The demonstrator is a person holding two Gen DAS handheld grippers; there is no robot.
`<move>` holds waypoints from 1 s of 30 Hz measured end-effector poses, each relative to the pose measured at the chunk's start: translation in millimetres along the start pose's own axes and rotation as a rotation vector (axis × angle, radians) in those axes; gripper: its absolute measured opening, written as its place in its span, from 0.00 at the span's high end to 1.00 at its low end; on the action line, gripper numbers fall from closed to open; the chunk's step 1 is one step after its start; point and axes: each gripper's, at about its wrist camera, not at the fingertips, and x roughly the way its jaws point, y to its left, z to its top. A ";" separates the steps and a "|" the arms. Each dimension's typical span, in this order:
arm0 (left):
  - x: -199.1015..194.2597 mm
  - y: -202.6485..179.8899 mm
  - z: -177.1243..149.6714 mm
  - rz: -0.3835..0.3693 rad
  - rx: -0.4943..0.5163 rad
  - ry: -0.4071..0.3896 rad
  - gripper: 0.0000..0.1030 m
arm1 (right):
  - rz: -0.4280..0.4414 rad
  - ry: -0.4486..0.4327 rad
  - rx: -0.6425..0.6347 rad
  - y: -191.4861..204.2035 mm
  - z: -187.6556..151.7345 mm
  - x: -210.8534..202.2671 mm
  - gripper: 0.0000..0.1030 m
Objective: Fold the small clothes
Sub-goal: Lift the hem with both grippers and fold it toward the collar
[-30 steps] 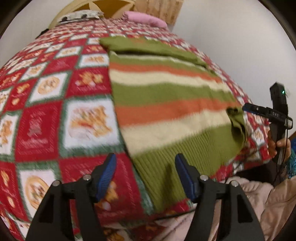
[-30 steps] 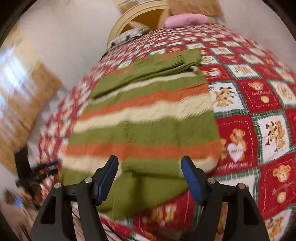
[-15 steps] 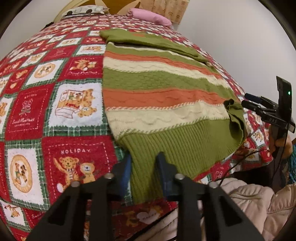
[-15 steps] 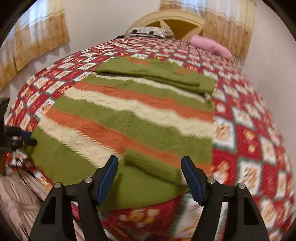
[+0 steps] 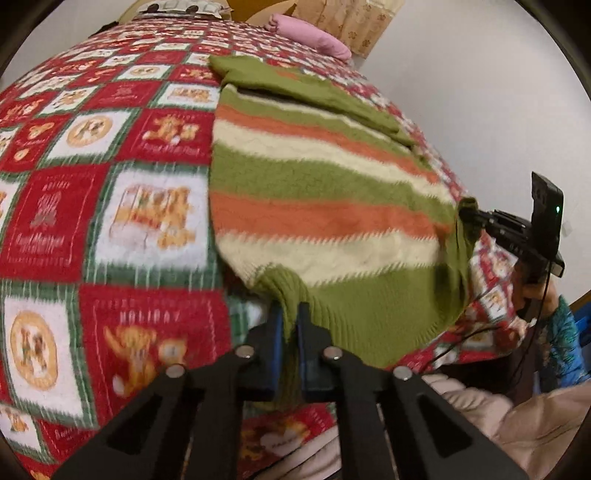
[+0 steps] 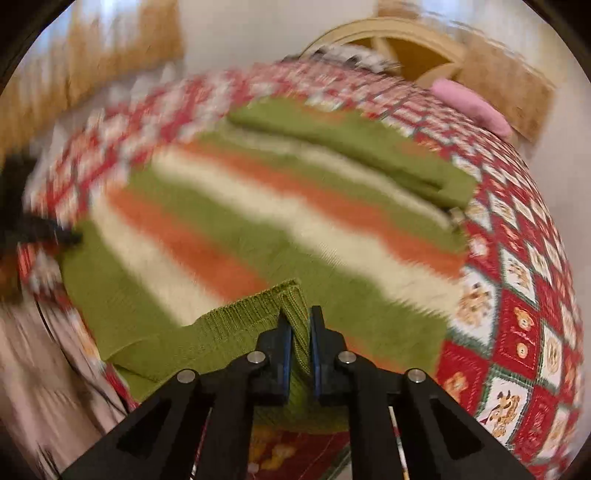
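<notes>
A knitted sweater [image 5: 325, 184] with green, orange and cream stripes lies flat on the bed, its sleeve folded across the far end. My left gripper [image 5: 290, 321] has its jaws closing, the blue pads pinching the ribbed green hem at the near left corner. In the right wrist view, my right gripper [image 6: 300, 325] also has its jaws closing, pressed on a raised fold of ribbed hem of the sweater [image 6: 258, 221]. The left wrist view shows that right gripper [image 5: 467, 214] at the sweater's right edge, with cloth bunched at its tips.
A red and green holiday quilt [image 5: 110, 184] covers the bed. A pink pillow [image 5: 306, 35] lies by the rounded headboard [image 6: 406, 48]. A white wall is close on the right. A hand [image 5: 535, 291] holds the right gripper above a pale padded garment [image 5: 498, 413].
Both grippers were open over the hem a second ago; both are now shut on it. The left closed first. The hem is bunched and raised at both grips, and the right view has rolled.
</notes>
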 end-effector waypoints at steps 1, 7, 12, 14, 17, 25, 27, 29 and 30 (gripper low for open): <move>-1.5 -0.7 10.2 -0.015 0.000 -0.011 0.93 | 0.002 -0.037 0.051 -13.8 10.6 -4.5 0.92; 3.7 5.3 83.7 0.030 0.020 -0.095 0.93 | -0.118 -0.069 0.278 -80.5 47.1 37.2 0.92; 1.3 25.3 131.9 0.032 0.004 -0.140 0.74 | -0.162 0.010 0.395 -108.6 37.9 91.8 0.92; -2.5 30.1 137.4 0.018 0.028 -0.159 0.46 | -0.172 -0.003 0.396 -108.6 34.6 93.2 0.92; 0.1 29.0 132.3 0.002 0.093 -0.157 0.23 | -0.173 -0.011 0.385 -107.6 34.0 89.0 0.92; 39.8 5.8 98.3 0.091 0.208 -0.117 0.41 | -0.165 -0.017 0.395 -105.3 27.9 85.7 0.92; 47.6 4.5 97.2 0.106 0.200 -0.114 0.41 | -0.168 -0.017 0.393 -104.5 27.7 85.5 0.92; 51.8 7.8 98.7 0.116 0.178 -0.116 0.41 | -0.170 -0.016 0.388 -103.6 27.2 85.5 0.92; 52.2 8.8 99.2 0.118 0.171 -0.121 0.41 | -0.172 -0.016 0.386 -103.5 27.0 85.6 0.92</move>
